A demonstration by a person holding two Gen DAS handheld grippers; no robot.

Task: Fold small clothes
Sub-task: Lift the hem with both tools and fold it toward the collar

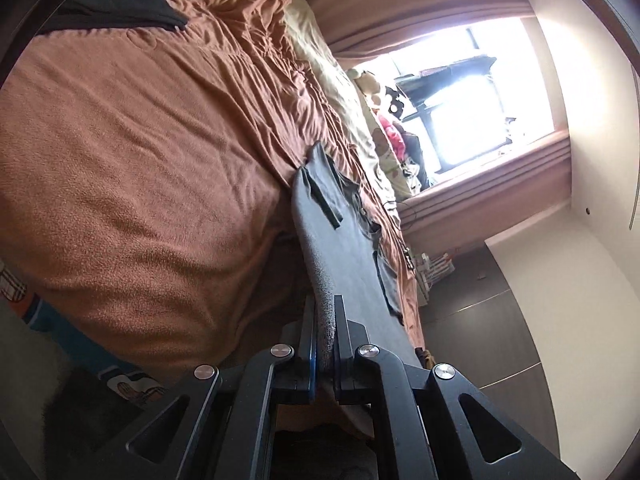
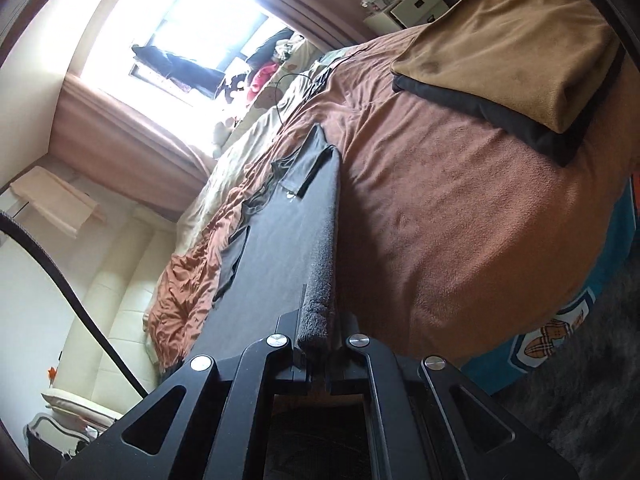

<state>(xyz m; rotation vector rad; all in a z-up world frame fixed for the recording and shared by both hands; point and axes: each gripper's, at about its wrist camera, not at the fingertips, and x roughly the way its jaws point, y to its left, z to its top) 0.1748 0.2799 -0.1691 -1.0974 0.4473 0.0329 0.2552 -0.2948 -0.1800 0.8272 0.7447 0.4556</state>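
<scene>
A: What does the left gripper (image 1: 323,330) hold?

B: Its jaws are clamped on a folded edge of a dark grey garment (image 1: 352,248), which lies stretched across a rust-brown blanket (image 1: 132,168) on the bed.

A: And the right gripper (image 2: 318,334)?

B: It pinches another rolled edge of that garment (image 2: 280,240). Farther along the blanket (image 2: 460,248) sits a folded tan cloth (image 2: 508,44) on a folded black one (image 2: 500,114). A bright window (image 2: 188,28) glows beyond the bed.
</scene>
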